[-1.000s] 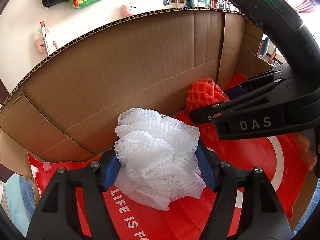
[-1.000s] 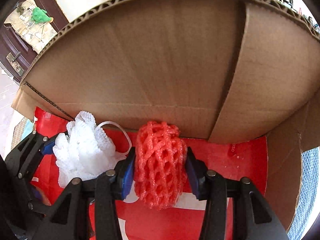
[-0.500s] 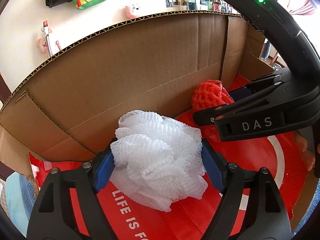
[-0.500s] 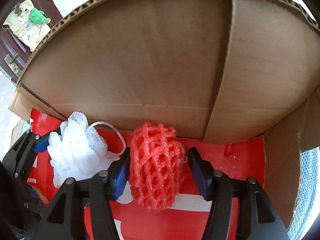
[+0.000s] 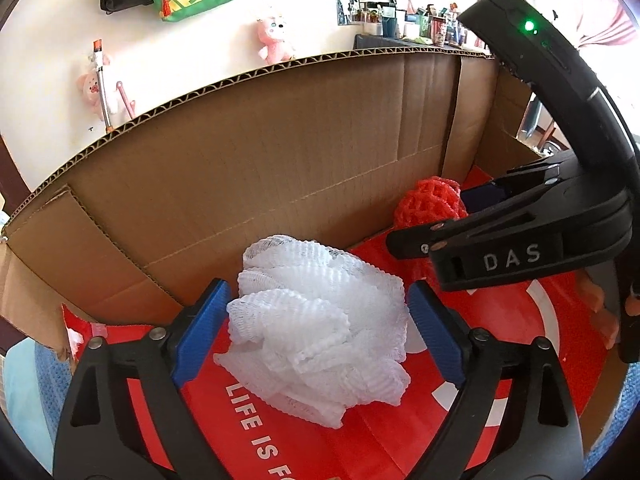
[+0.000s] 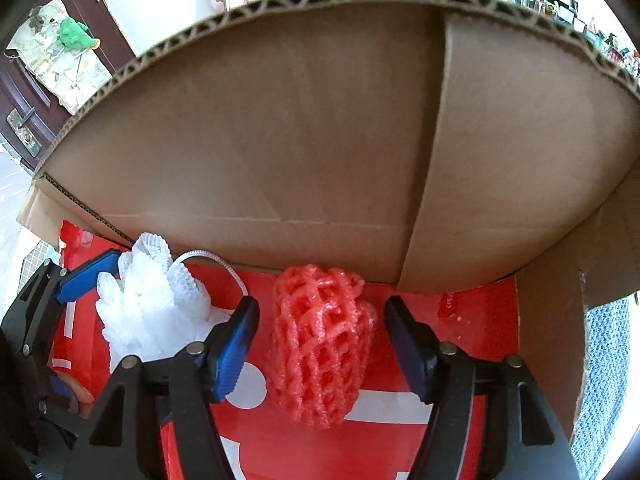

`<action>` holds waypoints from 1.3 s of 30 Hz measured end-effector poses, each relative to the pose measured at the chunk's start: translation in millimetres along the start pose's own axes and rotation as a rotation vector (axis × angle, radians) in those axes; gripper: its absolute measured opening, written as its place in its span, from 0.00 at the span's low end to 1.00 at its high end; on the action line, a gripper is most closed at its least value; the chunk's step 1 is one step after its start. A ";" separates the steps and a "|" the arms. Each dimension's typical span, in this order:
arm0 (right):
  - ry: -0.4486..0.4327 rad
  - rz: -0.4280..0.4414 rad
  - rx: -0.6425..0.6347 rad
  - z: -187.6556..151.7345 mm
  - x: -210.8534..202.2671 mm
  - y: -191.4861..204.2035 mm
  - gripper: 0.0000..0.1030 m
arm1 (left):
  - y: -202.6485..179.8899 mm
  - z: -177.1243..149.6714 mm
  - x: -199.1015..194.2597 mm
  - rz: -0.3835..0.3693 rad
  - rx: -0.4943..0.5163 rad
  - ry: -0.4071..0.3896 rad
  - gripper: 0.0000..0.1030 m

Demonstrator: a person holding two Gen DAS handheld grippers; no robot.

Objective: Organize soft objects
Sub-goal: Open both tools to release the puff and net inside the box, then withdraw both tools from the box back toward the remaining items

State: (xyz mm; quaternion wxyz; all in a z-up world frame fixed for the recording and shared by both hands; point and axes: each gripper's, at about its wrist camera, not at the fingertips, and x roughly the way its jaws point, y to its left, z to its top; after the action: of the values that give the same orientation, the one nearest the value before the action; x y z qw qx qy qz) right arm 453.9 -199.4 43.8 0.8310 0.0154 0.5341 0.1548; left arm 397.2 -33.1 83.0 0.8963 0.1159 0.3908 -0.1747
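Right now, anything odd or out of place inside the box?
Nothing stands out. The white mesh puff and red foam net both lie on the red floor of the cardboard box, side by side, nothing spilled. Each sits between the opening jaws of its gripper, released.

Both tongs opened, the left tongs (image 5: 316, 320) letting go of the white mesh puff (image 5: 320, 328) and the right tongs (image 6: 320, 336) of the red foam net (image 6: 320, 344).

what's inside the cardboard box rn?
Inside the brown cardboard box: a white mesh bath pouf and a red foam net sleeve, both on a red printed sheet. That sheet covers the box floor.
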 end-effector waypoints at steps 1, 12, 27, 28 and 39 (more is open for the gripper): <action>-0.001 0.001 0.002 0.2 -0.5 -0.9 0.67 | 0.4 -0.2 0.2 0.000 0.001 -0.002 0.88; -0.027 0.002 0.024 10.6 -14.8 -9.5 0.69 | -2.7 -5.2 -8.4 0.006 -0.003 -0.030 0.88; -0.178 0.011 0.031 -19.0 -96.7 3.6 0.79 | -0.4 -7.3 -82.5 0.014 -0.065 -0.190 0.95; -0.205 0.018 0.031 -24.1 -108.5 5.5 0.80 | -0.4 -10.3 -89.8 0.017 -0.070 -0.201 0.95; -0.452 -0.002 -0.042 -74.9 -199.1 40.8 0.95 | -15.6 -34.8 -183.8 0.075 -0.126 -0.372 0.96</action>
State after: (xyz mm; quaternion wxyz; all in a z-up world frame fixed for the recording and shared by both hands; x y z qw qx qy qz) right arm 301.3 -225.6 195.3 0.9298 0.0316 0.3311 0.1576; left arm 251.6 5.5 194.9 0.9644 0.0395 0.2242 -0.1349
